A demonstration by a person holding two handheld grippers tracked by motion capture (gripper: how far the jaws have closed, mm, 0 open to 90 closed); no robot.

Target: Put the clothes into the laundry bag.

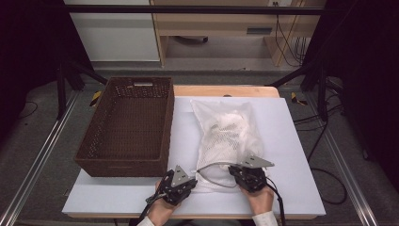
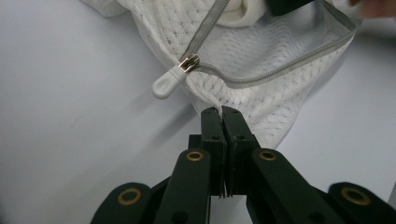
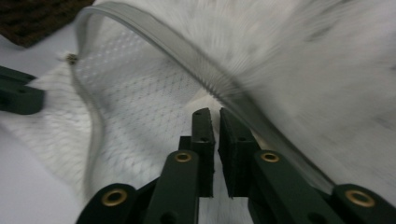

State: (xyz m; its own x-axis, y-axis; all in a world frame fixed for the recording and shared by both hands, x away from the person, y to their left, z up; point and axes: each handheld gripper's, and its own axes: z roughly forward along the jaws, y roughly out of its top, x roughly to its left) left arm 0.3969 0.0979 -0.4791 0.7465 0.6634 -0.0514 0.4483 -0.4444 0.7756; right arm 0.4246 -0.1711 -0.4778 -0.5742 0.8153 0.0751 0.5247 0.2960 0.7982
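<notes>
**Inspector:** Surroundings first. What sits near the work?

**Assistant:** A brown woven basket [image 1: 126,126] occupies the left part of the worktop [image 1: 291,155], just beside the white mesh laundry bag [image 1: 229,132]. Nothing lies between the two. The bag lies lengthwise near the middle, its zipped end toward the person, with pale contents inside.

**Inspector:** Obstructions?

**Assistant:** The grey zipper band [image 2: 280,70] arches up at the opened mouth of the bag. In the right gripper view it crosses directly ahead of the jaws. A grey cable loops over the bag's near edge in the high view.

**Inspector:** The grippers?

**Assistant:** The left gripper [image 2: 221,112] has its jaws pressed together on a fold of mesh at the bag's near corner, just beside the white zipper pull [image 2: 167,84]. The right gripper [image 3: 214,114] has its jaws drawn to a narrow slit at the bag's open mouth. That view is blurred, and no cloth is seen between the pads; I take them as closed on nothing.

**Inspector:** Surface and room?

**Assistant:** The worktop is a plain white board over a wooden table edge [image 1: 226,90]. Beyond it lie grey floor, dark frame struts, trailing cables [image 1: 324,136] and pale wooden furniture [image 1: 221,23] at the back.
</notes>
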